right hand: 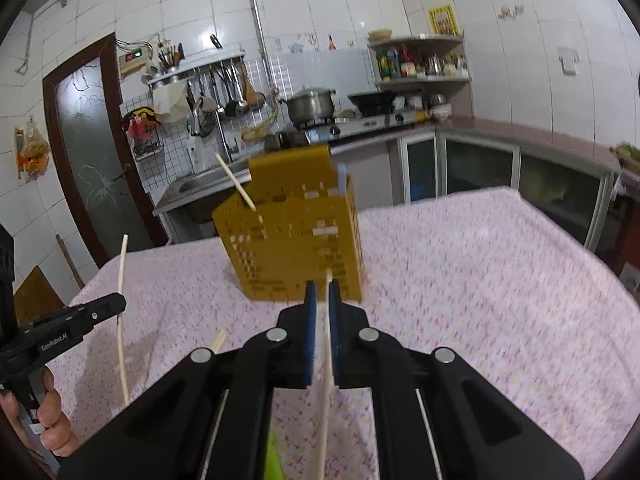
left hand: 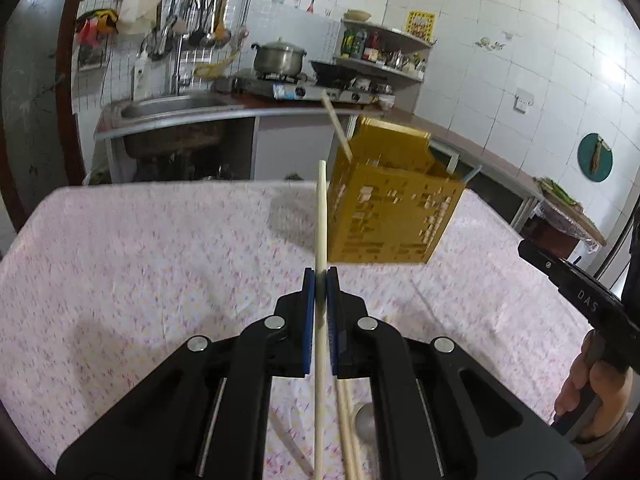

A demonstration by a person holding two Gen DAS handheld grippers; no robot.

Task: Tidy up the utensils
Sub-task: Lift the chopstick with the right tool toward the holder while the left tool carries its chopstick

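One chopstick pinched in each of my grippers.
My left gripper [left hand: 320, 276] and right gripper [right hand: 322, 292] each squeeze a pale chopstick [left hand: 320, 216] upright, ready to drop into the yellow basket [left hand: 392, 216].

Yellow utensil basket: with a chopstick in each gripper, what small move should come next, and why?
Probably carry the left gripper forward over the yellow basket. It is shut on a pale chopstick standing upright, the basket lies just ahead on the table, and one chopstick already sticks out of it.

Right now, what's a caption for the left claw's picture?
Left claw grips a chopstick before the yellow basket.
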